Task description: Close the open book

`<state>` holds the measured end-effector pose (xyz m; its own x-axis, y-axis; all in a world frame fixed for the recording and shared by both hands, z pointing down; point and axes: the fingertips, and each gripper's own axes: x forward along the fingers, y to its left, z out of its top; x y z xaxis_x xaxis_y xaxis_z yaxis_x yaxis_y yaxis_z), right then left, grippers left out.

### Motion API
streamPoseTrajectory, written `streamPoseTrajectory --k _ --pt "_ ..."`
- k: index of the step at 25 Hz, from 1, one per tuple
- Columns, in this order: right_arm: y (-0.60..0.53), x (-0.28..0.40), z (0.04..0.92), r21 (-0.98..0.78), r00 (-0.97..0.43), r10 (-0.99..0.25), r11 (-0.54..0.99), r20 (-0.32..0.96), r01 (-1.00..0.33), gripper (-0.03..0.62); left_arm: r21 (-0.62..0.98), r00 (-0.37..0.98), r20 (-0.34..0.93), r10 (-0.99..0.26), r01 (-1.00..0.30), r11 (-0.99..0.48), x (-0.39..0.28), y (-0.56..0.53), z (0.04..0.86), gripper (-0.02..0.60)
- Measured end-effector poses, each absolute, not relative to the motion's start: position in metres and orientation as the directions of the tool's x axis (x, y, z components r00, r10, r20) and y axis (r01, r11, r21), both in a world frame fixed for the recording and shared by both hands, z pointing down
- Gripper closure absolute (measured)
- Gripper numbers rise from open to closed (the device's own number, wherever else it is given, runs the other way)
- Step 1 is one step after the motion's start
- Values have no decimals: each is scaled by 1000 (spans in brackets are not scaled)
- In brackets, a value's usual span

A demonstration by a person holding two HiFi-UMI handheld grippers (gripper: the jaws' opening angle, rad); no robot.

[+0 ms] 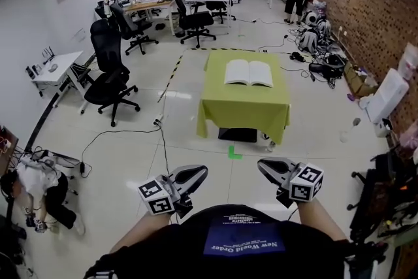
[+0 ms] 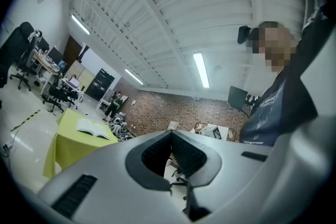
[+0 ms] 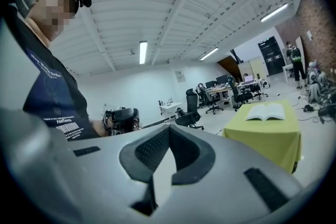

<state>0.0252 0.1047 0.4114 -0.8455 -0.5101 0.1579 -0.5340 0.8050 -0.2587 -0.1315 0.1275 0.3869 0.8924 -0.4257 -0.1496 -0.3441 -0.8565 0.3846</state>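
Bright ceiling tubes [image 2: 201,70] light evenly; fisheye edges warp.

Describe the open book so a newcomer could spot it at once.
In the head view, left of the brick wall, a small table draped in yellow-green stands alone mid-floor. The open book lies on its top, pages up, towards the far edge. It is the only thing there, white against green, unlike the cluttered desks behind.
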Motion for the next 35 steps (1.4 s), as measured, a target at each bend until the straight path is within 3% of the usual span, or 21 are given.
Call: streamPoseTrajectory --k 12,23,29,35 --pt "28 66 437 -307 -842 -512 785 168 -538 606 424 873 -132 -469 -378 -823 -107 53 397 575" --pt "-68 6 406 -254 -756 -628 712 184 -654 606 376 940 -167 -297 -218 -900 -159 -63 382 575" --pt "-105 -37 418 -283 -741 -649 688 174 -669 606 387 953 -153 -261 -185 -903 -202 -118 398 575" --pt "-143 -23 419 -297 -727 -659 667 192 -684 606 403 952 -167 -257 -172 -899 -195 -154 402 575"
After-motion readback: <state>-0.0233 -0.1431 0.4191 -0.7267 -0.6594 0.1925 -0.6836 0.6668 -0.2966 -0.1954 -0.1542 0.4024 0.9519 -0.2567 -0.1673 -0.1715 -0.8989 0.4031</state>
